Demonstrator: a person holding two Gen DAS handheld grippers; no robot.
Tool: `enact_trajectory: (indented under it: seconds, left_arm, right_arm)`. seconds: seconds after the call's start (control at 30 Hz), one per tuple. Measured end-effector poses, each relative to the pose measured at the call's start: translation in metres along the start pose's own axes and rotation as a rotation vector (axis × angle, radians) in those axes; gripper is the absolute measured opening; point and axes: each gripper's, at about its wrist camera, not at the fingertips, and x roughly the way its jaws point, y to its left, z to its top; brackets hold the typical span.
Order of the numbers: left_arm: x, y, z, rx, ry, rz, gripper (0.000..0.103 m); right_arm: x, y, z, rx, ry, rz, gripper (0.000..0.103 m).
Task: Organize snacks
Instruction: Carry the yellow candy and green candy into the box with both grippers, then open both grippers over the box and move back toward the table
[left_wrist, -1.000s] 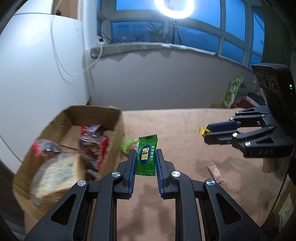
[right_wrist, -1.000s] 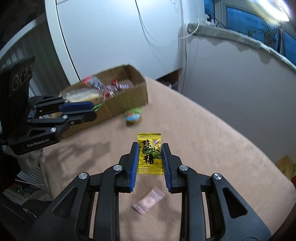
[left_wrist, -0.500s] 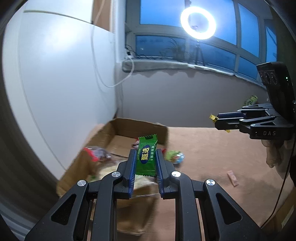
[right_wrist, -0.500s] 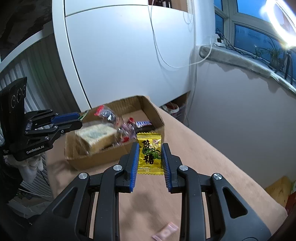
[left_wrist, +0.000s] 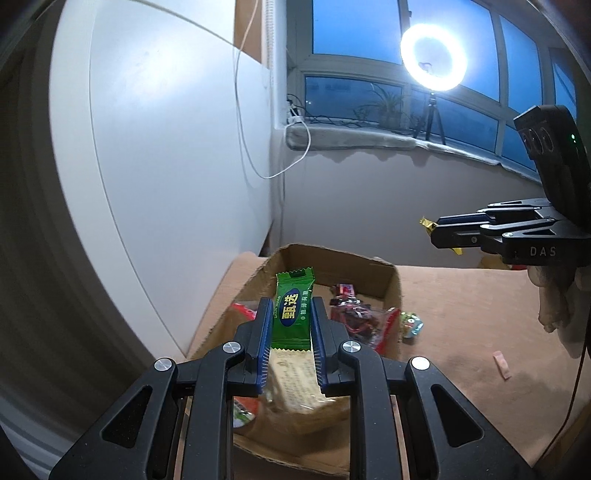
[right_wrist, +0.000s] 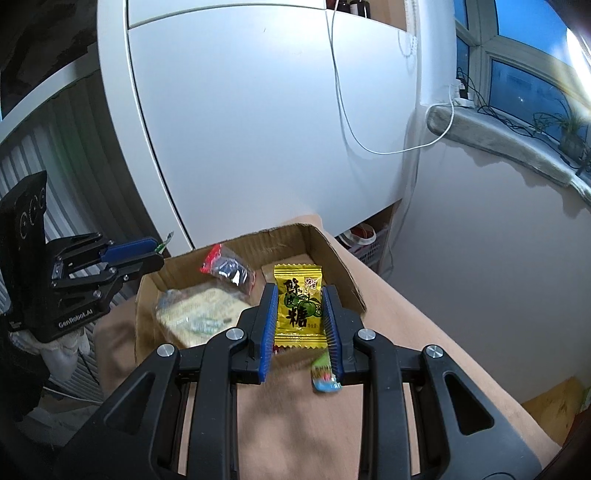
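Left wrist: green candy (left_wrist: 291, 314) pinched btwn tool (left_wrist: 289, 325) fingers.

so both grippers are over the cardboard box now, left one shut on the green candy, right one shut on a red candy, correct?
Not quite: the right gripper is shut on a yellow candy, not a red one; the right wrist view shows it. The rest stands: the left gripper is shut on the green candy, over the cardboard box.
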Motion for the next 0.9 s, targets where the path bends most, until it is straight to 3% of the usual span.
enact_trajectory:
  seconds: [0.57, 0.9]
  left_arm:
    - [0.028, 0.021, -0.006, -0.027, 0.047, 0.032, 0.018]
    - [0.038, 0.018, -0.006, -0.022, 0.067, 0.030, 0.020]
  right_arm:
    - [0.060, 0.004, 0.014, 0.009, 0.075, 0.023, 0.025]
    - [0.074, 0.003, 0.010, 0.024, 0.097, 0.029, 0.025]
